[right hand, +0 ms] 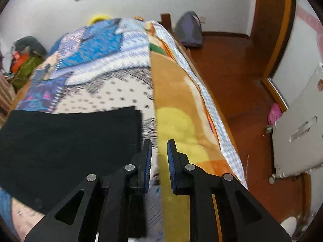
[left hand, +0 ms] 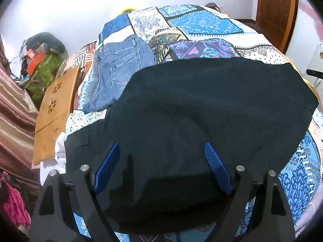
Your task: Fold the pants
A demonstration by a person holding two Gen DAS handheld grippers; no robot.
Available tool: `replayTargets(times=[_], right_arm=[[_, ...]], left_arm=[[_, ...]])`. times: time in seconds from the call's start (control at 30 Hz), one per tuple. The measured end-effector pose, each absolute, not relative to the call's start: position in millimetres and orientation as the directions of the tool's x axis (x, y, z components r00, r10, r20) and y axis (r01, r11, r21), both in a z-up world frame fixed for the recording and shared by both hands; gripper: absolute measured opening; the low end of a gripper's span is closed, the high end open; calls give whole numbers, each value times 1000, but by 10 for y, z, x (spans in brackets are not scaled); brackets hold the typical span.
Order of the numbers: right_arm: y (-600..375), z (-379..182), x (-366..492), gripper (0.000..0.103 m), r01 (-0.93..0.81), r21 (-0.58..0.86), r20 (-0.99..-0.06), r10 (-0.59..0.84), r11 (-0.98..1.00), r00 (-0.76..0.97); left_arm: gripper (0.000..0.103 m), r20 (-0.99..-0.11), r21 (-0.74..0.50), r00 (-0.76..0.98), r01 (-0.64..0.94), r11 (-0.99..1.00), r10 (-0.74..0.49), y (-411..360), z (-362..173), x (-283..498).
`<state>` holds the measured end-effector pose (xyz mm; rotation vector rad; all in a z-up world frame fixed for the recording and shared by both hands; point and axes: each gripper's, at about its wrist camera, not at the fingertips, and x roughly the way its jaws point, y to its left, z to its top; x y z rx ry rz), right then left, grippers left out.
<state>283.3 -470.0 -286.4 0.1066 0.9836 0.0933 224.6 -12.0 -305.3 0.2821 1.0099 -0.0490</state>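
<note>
Black pants (left hand: 201, 104) lie spread on the patchwork bedspread (left hand: 201, 24), folded over into a wide dark mass. My left gripper (left hand: 162, 149) is wide open, its blue pads (left hand: 107, 167) hovering just over the near part of the black pants. In the right wrist view the black pants (right hand: 66, 141) lie to the left. My right gripper (right hand: 159, 147) is partly open and empty, just right of the pants' edge, over the bedspread (right hand: 113, 92) and an orange-yellow blanket (right hand: 177, 121).
Folded blue jeans (left hand: 121, 68) lie on the bed behind the black pants. A wooden board (left hand: 54, 111) leans at the bed's left side, with clutter (left hand: 38, 60) beyond. The bed's right edge drops to a wooden floor (right hand: 238, 84); a white box (right hand: 298, 125) stands there.
</note>
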Motion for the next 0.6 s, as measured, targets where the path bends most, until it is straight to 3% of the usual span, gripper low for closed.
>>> replayTargets(times=[0.07, 0.17, 0.4, 0.6], right_arm=[[-4591, -2772, 2758, 18, -74, 157, -812, 171, 985, 558], [-4242, -2615, 2632, 34, -169, 173, -788, 240, 970, 567], [-3128, -2407, 2347, 38, -455, 262, -729, 483, 851, 484], [-2228, -2505, 2283, 39, -587, 336, -710, 608, 736, 355]], left_arm=[[86, -829, 209, 553, 162, 964, 87, -119, -2973, 2242], [86, -806, 202, 587, 146, 968, 80, -88, -2806, 2214], [86, -796, 189, 603, 160, 969, 55, 7, -2666, 1944], [86, -845, 122, 535, 159, 980, 18, 218, -2962, 1799]])
